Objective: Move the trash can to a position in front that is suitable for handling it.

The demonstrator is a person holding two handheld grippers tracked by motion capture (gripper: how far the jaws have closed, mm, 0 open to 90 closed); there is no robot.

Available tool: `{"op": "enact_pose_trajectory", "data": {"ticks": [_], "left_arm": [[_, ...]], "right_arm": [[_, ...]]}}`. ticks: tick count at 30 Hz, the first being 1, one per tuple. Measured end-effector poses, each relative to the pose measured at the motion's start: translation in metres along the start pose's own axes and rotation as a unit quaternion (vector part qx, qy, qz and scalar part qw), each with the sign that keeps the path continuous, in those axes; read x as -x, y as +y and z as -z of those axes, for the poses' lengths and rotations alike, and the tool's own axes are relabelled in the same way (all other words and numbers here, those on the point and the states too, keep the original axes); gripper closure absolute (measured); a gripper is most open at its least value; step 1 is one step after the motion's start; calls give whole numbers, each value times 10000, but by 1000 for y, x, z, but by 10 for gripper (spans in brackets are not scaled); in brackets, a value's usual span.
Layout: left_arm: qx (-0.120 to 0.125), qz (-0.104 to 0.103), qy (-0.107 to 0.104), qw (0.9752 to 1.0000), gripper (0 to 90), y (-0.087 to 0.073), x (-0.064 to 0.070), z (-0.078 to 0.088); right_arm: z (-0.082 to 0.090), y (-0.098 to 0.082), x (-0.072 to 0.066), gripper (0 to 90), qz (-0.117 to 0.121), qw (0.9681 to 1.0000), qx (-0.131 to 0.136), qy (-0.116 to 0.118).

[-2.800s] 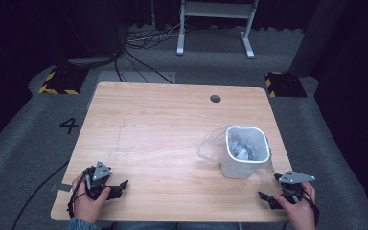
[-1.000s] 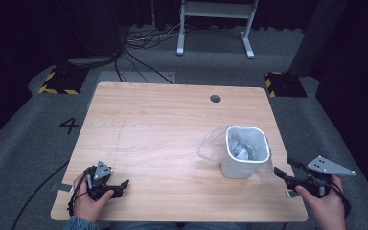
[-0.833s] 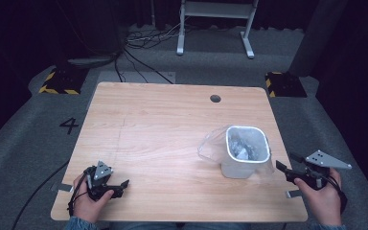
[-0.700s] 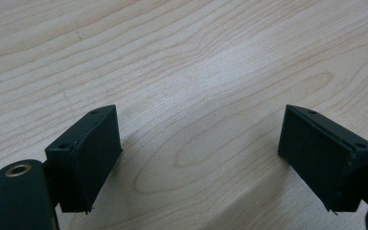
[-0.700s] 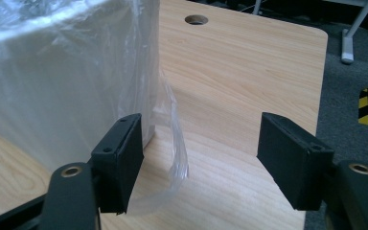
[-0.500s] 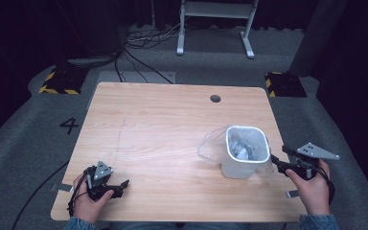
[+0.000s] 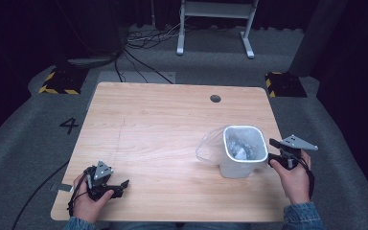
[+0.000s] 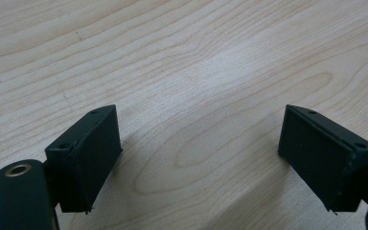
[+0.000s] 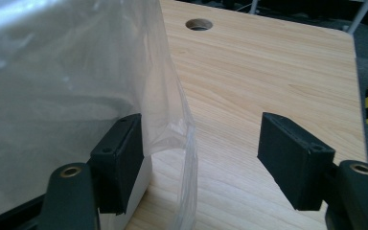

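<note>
A white bin (image 7: pixel 242 163) lined with a clear plastic bag (image 7: pixel 210 148) stands on the right part of the wooden table (image 7: pixel 163 124); crumpled clear material lies inside it. My right gripper (image 7: pixel 272 152) is open right beside the bin's right wall. In the right gripper view the bag's loose film (image 9: pixel 76 81) hangs between the jaws of the right gripper (image 9: pixel 199 165), close against the left one, with the bin's white wall (image 9: pixel 141 179) just behind it. My left gripper (image 7: pixel 123 184) rests near the table's front left corner, and the left gripper (image 8: pixel 199 163) stands open over bare wood.
A round cable hole (image 7: pixel 215 98) is near the table's far edge. The table's right edge (image 7: pixel 280 143) runs just behind my right hand. On the floor are black-and-yellow blocks (image 7: pixel 57 81), cables and a metal stand (image 7: pixel 215 24) at the back.
My right gripper lifted from the table's front right corner and moved forward and in to the bin's right side. The left gripper stayed put.
</note>
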State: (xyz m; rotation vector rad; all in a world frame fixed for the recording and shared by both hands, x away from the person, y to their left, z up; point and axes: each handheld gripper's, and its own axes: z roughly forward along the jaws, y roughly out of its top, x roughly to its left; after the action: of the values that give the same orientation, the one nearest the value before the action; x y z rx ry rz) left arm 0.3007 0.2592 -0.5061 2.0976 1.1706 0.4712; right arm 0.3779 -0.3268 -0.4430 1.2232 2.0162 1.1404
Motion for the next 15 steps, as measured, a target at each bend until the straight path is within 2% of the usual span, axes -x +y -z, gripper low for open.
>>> {"op": "enact_pose_trajectory", "data": {"ticks": [10,15], "left_arm": [[-6,-9,0,10000,142,0,0,0],[9,3,19,10000,144,0,0,0]], "right_arm": [[-13,3,-32,317,177,9992,62,366],[-21,6,-55,318,321,9980,5,541]]}}
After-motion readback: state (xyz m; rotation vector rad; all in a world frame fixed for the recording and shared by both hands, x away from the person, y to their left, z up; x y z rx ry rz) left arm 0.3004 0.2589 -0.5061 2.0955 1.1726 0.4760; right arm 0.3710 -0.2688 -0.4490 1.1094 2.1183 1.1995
